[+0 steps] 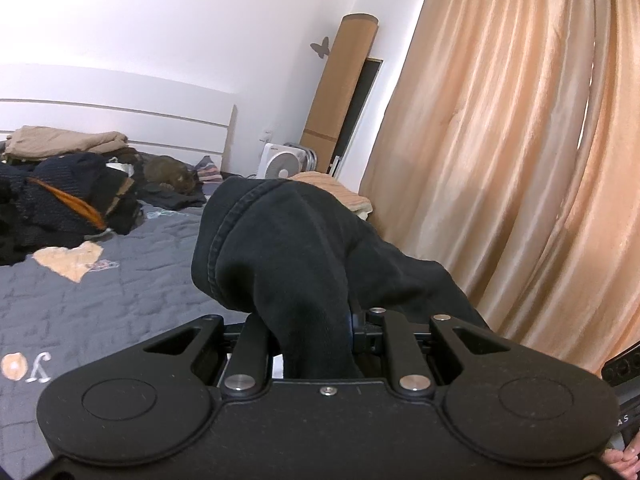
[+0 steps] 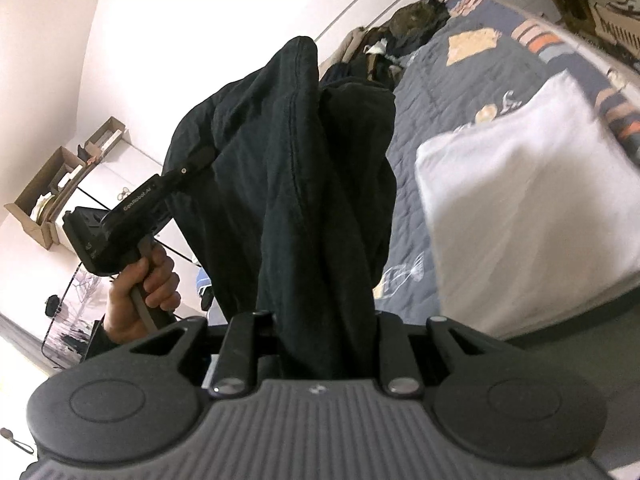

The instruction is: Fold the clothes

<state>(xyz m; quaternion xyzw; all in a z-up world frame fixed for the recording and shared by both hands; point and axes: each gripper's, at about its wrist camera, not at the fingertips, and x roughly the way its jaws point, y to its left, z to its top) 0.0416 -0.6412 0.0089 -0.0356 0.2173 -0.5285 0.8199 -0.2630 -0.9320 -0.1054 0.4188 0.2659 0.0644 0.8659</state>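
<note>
Left wrist view: the left hand-held gripper [image 1: 316, 320] is matte black plastic with round pivot discs and steel pins. Its fingers are buried in a black garment [image 1: 288, 248], a thick, soft cotton-like knit with a stitched, ribbed hem curving down its left edge. The cloth bunches up between the jaws and humps above them, lifted off the bed, so the jaws are closed on the fabric. Beyond it lies the bed [image 1: 120, 280] under a grey-blue quilted cover with stitched diamonds and a beige heart patch [image 1: 68, 260]. A heap of dark clothes [image 1: 60, 200] sits at the far left with a tan folded pile [image 1: 64, 142] behind it. Glossy peach curtains [image 1: 500, 140] hang in deep vertical folds on the right. A tall cardboard tube [image 1: 344, 84] leans against the white wall, with a white fan [image 1: 278, 164] at its foot.

Right wrist view: the right hand-held gripper [image 2: 316, 328] has a ribbed grey top plate and black linkages. The same black garment rises from between its jaws in a long twisted column with a vertical seam, clamped there. At left, a hand [image 2: 140, 292] grips the left hand-held gripper's handle, and its fingertip pinches the garment's edge. A white folded cloth [image 2: 520, 200], smooth and blurred, lies on the quilted bed at right. Open cardboard boxes [image 2: 52, 188] sit on a white cabinet.
</note>
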